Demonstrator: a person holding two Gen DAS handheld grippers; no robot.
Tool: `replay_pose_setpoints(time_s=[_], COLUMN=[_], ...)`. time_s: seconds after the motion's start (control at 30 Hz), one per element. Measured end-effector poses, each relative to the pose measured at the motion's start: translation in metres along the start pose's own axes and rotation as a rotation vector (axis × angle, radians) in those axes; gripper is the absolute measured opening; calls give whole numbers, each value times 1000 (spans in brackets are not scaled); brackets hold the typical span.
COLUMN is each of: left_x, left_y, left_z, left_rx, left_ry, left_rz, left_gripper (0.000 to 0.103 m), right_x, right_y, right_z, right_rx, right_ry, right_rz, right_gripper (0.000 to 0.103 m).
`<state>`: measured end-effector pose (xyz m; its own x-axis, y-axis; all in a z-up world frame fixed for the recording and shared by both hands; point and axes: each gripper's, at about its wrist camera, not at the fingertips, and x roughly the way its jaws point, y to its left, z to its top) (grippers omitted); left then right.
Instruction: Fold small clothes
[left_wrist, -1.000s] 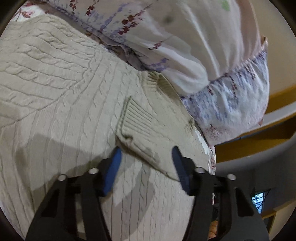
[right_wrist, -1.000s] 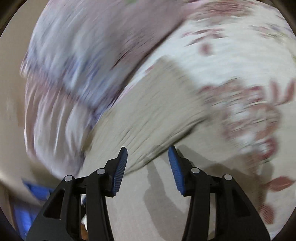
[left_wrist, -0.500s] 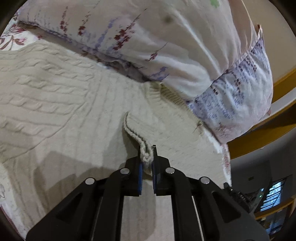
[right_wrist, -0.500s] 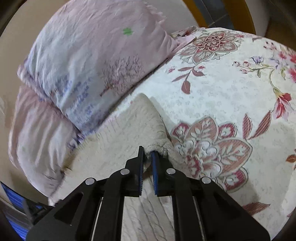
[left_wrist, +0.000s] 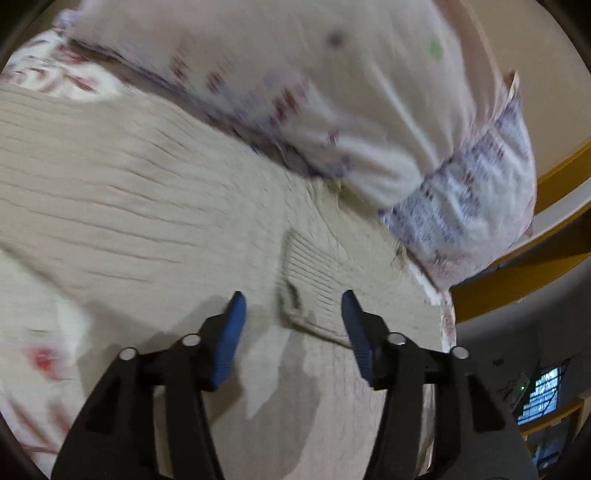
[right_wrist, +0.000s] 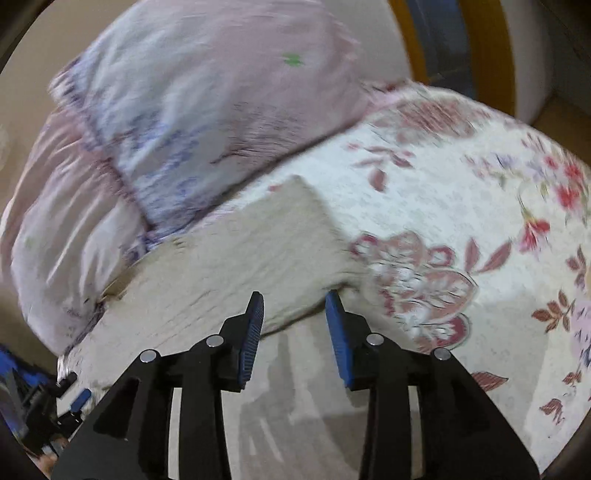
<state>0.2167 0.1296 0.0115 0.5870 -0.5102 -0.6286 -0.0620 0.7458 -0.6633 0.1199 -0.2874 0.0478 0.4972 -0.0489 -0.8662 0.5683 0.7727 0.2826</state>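
Observation:
A cream cable-knit sweater (left_wrist: 129, 206) lies spread on the bed, its ribbed sleeve cuff (left_wrist: 314, 273) folded over the body. My left gripper (left_wrist: 291, 314) hovers just above that cuff, jaws opening, nothing pressed between the blue pads. In the right wrist view the same sweater (right_wrist: 240, 258) shows a folded corner edge (right_wrist: 332, 284) on the floral bedspread. My right gripper (right_wrist: 294, 310) stands over that edge, jaws opening, and the cloth lies below them, untouched.
Two pale floral pillows (left_wrist: 351, 122) (right_wrist: 207, 122) lie against the sweater's far edge. The floral bedspread (right_wrist: 461, 240) stretches to the right. A yellow wooden bed frame (left_wrist: 554, 177) and the bed's edge are at the right of the left wrist view.
Both grippers stood open a second ago, closed on sweater edges half a second ago, and now have let go and drawn back slightly. The cuff and the corner lie flat again.

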Motion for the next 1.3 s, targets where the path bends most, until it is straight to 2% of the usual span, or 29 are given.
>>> replay_pose_setpoints(time_s=[0.13,0.33,0.4,0.43,0.47,0.5,0.57,0.7,0.8,0.93,1.0,1.03,1.17,1.3], left_x=[-50,-106,-117,-122,-124,-124,-127,-127,-129,-133,-133,-132,-140,-138], left_y=[39,108,126,136,141,148,161,172,187,205,208,207,181,123], left_z=[4,15,17,19,20,22,25,40,50,58,60,61,65,70], left_rx=[-55,-220,-267,-300,-318,-353,-401,-462,-506,-561,-573,-574,-503,-388], left_ry=[-103,-232,-257,-270,-275,-283,-296,-336,-365,-377,-364,-361,-407,-418], left_rz=[54,182,214,228,232,231,212,195,196,197,188,175,133,17], left_gripper=[57,57,57,57,57,57,56,54,46,23,15,7,6,6], right_x=[10,44,55,64,68,66,63,58,57,55,55,54,56,54], right_y=[44,102,110,112,111,112,113,109,108,105,104,102,100,98], right_z=[-3,-19,-25,-31,-34,-38,-41,-40,-39,-41,-42,-43,-42,-41], right_rx=[-148,-331,-365,-376,-374,-381,-394,-368,-366,-367,-360,-357,-351,-328], right_ry=[62,168,200,243,262,234,235,245,246,244,244,246,249,252], right_rz=[80,115,114,106,103,105,108,128,131,142,147,152,162,179], right_gripper=[37,37,46,50,51,51,55,55,55,56,56,56,56,56])
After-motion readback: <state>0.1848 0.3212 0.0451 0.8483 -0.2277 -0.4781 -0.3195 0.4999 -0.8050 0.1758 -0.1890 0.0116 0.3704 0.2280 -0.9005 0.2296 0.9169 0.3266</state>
